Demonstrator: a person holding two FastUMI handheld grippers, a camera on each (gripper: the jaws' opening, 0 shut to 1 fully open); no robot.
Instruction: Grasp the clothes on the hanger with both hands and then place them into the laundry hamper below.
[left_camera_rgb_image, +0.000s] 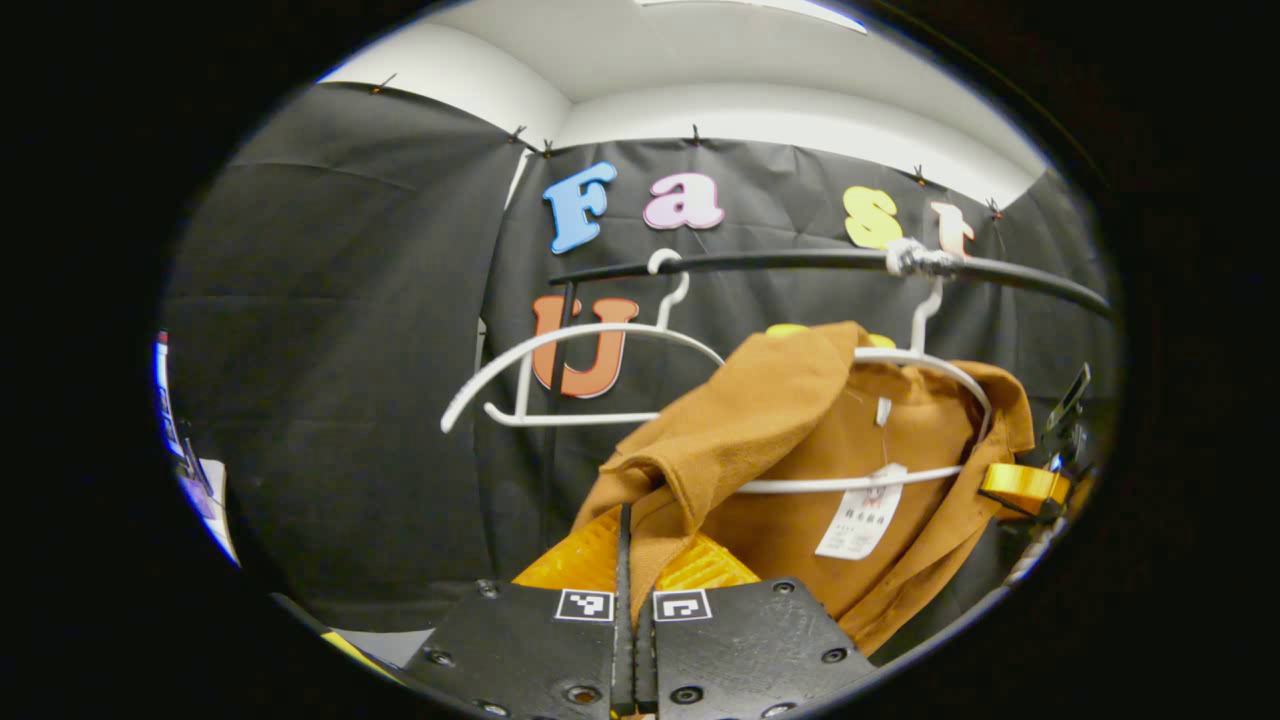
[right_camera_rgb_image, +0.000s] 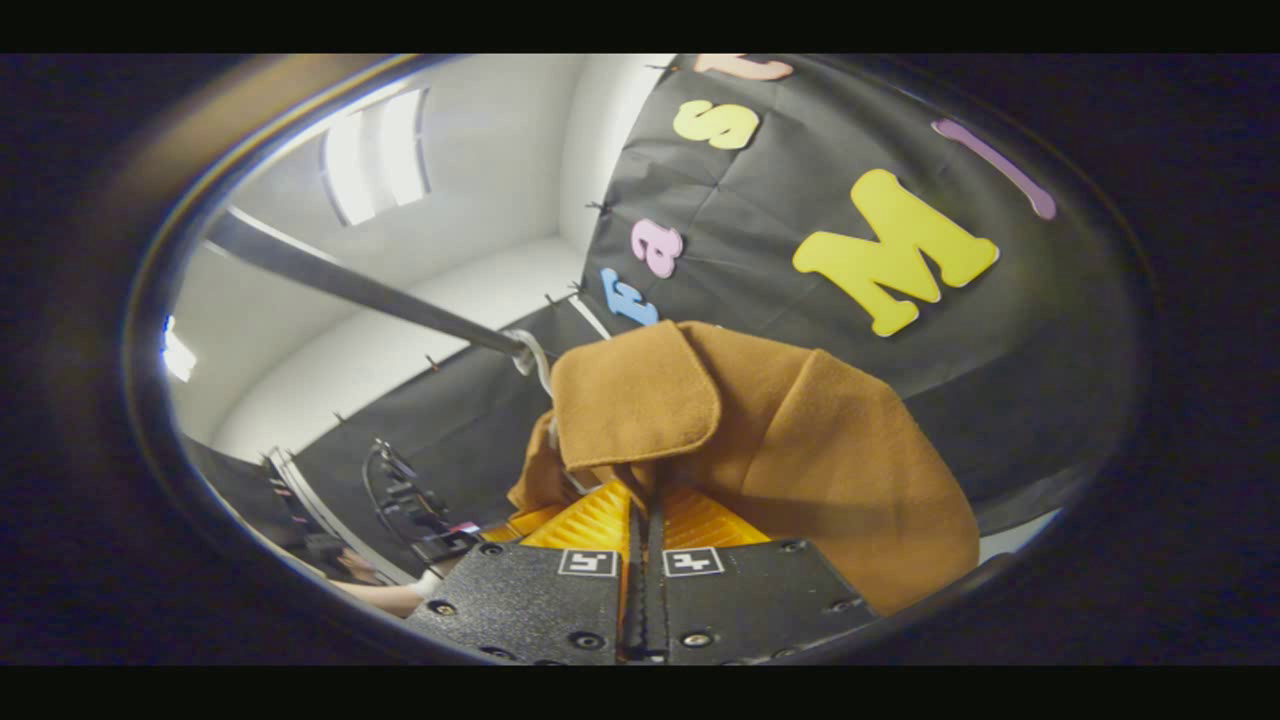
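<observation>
1. Brown jacket (left_camera_rgb_image: 800, 440) hangs on a white hanger (left_camera_rgb_image: 930, 365) on the black rail (left_camera_rgb_image: 800, 260), right of the rail's middle in the left gripper view. Paper tag (left_camera_rgb_image: 860, 520) dangles inside the collar. One shoulder looks already pulled forward off the hanger arm; the other sits on the wire.
2. Left hand-held gripper (left_camera_rgb_image: 625, 560): fingers pressed together, pinching a fold of the jacket's front edge.
3. Right hand-held gripper (right_camera_rgb_image: 645, 520): also closed on jacket cloth, just under the collar flap (right_camera_rgb_image: 635, 400). It shows at the far right of the left gripper view too.
4. Judgement: both grasps made, garment not yet off the hanger. Hamper out of frame.
5. Risks:
   - Far shoulder snags on the hanger arm, so the hanger tilts or unhooks from the rail.
   - Pinches are on thin folds; a hard pull could slip one, leaving the jacket on a single grip.
   - Tag string could catch the wire.
6. Room: empty white hanger (left_camera_rgb_image: 580, 375) hangs just left of the jacket, close enough to foul a leftward sweep. Rail overhead, booth wall close behind. Open room is toward the cameras and down.
</observation>
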